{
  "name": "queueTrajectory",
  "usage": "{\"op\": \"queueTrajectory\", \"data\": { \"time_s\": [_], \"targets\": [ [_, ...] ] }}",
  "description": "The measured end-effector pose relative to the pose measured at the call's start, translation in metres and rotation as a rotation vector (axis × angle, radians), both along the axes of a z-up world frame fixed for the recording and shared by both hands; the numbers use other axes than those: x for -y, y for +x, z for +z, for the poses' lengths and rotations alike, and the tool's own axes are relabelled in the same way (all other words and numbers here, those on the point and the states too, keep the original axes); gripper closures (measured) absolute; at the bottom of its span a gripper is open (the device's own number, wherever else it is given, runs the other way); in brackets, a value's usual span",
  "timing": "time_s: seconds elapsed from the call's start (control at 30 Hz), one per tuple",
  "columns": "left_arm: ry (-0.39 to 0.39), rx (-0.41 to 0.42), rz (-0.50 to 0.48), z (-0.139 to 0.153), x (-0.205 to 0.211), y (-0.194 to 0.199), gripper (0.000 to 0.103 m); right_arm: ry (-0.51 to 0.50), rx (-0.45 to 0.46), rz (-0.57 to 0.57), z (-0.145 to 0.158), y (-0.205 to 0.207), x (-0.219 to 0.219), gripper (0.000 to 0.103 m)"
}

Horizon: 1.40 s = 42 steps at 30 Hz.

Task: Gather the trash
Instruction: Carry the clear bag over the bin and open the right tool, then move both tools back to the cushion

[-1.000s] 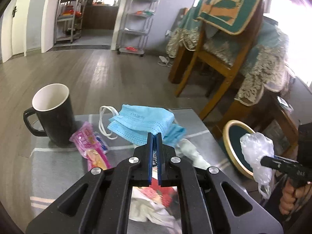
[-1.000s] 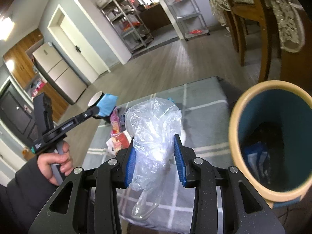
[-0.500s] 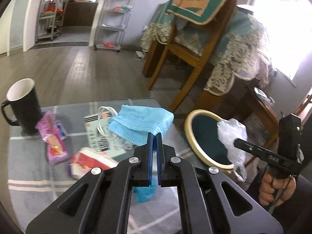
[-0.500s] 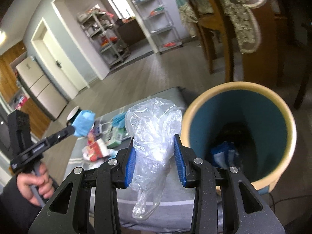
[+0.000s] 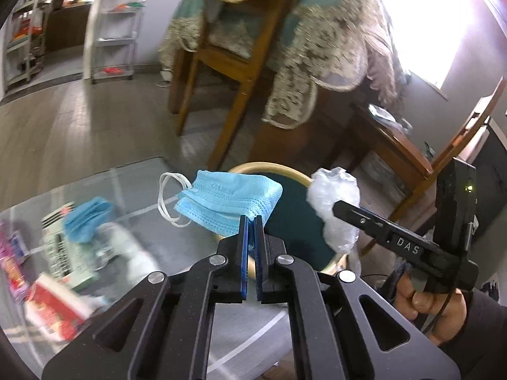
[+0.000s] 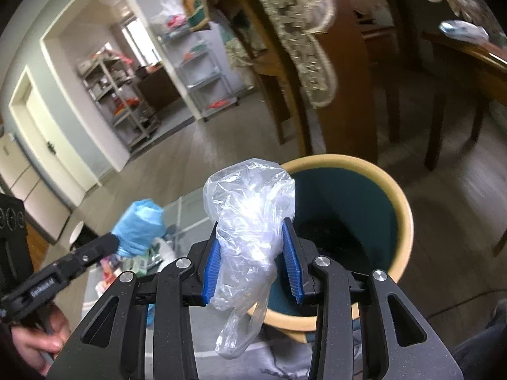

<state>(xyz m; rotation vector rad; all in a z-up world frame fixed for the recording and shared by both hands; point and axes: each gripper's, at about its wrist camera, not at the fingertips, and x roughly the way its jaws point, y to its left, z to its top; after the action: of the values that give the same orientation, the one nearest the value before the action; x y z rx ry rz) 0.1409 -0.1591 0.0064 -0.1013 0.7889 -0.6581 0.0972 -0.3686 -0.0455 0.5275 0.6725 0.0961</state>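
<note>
Table litter: a red packet (image 5: 54, 307), a printed box (image 5: 61, 250) and a second blue mask (image 5: 85, 218) are seen, blurred, at about 9 o'clock from the left claw, on the grey cloth (image 5: 133, 196).

Left gripper (image 5: 250, 221): its blue pads are pressed nearly together on one corner of a blue face mask (image 5: 228, 199), which is held up with its white ear loops dangling at 10 o'clock.

Waste bin (image 6: 402, 209): a round bin with a tan rim and dark teal inside is placed just past the table edge, at 1 o'clock from the left claw; dark contents are seen at the bottom.

Right gripper (image 6: 252, 253): a crumpled clear plastic bag (image 6: 250, 221) is clamped at middling width between the pads, its tail hanging below; it is held over the near rim of the bin.

Step in hand: both pieces are judged to be in carriage to the bin, neither yet released.

Next move: the bag should be brought fully over the opening and the pads spread; the mask should be carried further toward 1 o'clock before release, since its light fabric may drift or cling.
</note>
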Motion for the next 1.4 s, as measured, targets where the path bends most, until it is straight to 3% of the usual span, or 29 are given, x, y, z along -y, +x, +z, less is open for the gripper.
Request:
{"op": "queueTrajectory", "data": {
  "time_s": [0.33,0.57,0.63,0.77,0.97,1.03,1.4],
  "targets": [
    [0.026,-0.085,-0.129,-0.035,0.087,0.024,0.1,0.072,-0.046,-0.101,-0.014,-0.002,0.036,0.065],
    [0.101,-0.139,-0.183,-0.064,0.115,0.035,0.1,0.093,-0.073,-0.125,-0.022,0.003,0.045,0.065],
    [0.104,-0.148,-0.181,-0.067,0.112,0.036,0.094,0.094,-0.08,-0.122,-0.025,0.004,0.045,0.065],
    [0.103,-0.141,-0.159,-0.066,0.095,0.034,0.073,0.091,-0.098,-0.113,-0.028,0.009,0.041,0.063],
    [0.097,-0.126,-0.095,-0.059,0.055,0.027,0.059,0.054,-0.133,-0.094,-0.034,0.016,0.033,0.052],
    [0.096,-0.122,-0.073,-0.057,0.043,0.025,0.056,0.044,-0.143,-0.095,-0.036,0.017,0.031,0.039],
    [0.121,-0.102,0.076,-0.049,-0.057,0.003,0.042,0.007,-0.134,-0.027,-0.029,0.018,0.01,0.024]
  ]
}}
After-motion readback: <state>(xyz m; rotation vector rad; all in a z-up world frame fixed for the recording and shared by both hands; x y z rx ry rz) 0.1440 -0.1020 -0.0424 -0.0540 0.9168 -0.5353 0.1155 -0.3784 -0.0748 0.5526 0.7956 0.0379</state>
